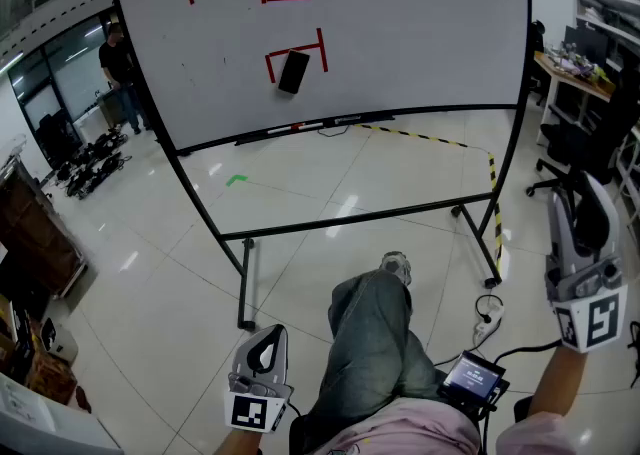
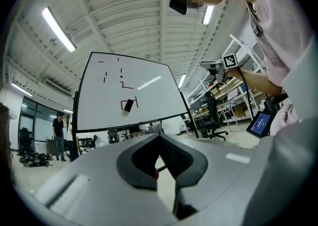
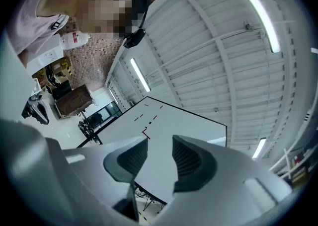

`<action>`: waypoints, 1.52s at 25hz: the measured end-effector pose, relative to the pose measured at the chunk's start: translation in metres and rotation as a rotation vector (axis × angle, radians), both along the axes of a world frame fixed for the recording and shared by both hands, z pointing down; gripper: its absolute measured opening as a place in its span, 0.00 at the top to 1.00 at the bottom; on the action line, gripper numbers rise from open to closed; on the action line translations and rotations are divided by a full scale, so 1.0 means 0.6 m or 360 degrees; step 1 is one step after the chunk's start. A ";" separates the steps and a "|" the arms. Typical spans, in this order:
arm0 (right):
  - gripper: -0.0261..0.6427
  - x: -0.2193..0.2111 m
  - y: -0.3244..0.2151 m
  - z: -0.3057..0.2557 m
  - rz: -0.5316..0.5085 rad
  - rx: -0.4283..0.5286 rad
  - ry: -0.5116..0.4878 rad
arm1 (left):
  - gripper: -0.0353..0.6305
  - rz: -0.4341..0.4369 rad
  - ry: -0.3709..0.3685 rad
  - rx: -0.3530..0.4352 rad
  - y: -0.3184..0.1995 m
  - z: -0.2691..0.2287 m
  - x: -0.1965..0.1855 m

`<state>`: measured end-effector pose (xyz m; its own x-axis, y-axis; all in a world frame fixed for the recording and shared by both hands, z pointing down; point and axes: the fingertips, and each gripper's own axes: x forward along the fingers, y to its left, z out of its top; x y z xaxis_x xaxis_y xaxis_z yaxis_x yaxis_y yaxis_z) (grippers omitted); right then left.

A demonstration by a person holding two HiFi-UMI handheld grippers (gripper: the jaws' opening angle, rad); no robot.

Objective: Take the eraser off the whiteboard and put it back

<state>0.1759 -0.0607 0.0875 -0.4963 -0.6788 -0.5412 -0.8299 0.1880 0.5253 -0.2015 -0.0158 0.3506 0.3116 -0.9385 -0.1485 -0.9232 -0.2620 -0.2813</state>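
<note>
The eraser point(image 1: 293, 71) sticks on the board point(image 1: 420, 33), far ahead of both claws. The left claw point(image 1: 264, 341) is pinched together, the right claw point(image 1: 584, 205) apart, both empty. A sloppy grab might knock it down.

No readable text, no numbers (any view)

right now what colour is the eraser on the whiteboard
Black eraser, clearest in the head view.

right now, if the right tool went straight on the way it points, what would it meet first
Probably the whiteboard: its white face shows between the open jaws of the right tool, nothing nearer; depth unclear.
</note>
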 end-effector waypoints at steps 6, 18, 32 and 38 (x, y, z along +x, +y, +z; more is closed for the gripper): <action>0.74 -0.003 -0.006 0.000 -0.0010 -0.0027 -0.0002 | 0.94 0.0004 0.0016 0.0006 -0.001 -0.008 0.001; 0.74 -0.041 -0.085 0.047 -0.0133 -0.0269 -0.0097 | 0.87 -0.0047 0.0215 0.0167 -0.059 -0.138 -0.022; 0.74 -0.083 -0.222 0.113 -0.0185 -0.0494 -0.0140 | 0.63 -0.0142 -0.0074 0.0611 -0.339 -0.407 -0.006; 0.74 -0.069 -0.292 0.149 -0.0148 -0.0584 -0.0179 | 0.50 -0.0191 -0.0276 0.0480 -0.544 -0.432 0.009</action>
<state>0.1343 -0.2361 0.1771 -0.5164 -0.7922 -0.3253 -0.8490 0.4237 0.3158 -0.1961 -0.3423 0.0917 0.2467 -0.8920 -0.3788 -0.8740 -0.0359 -0.4847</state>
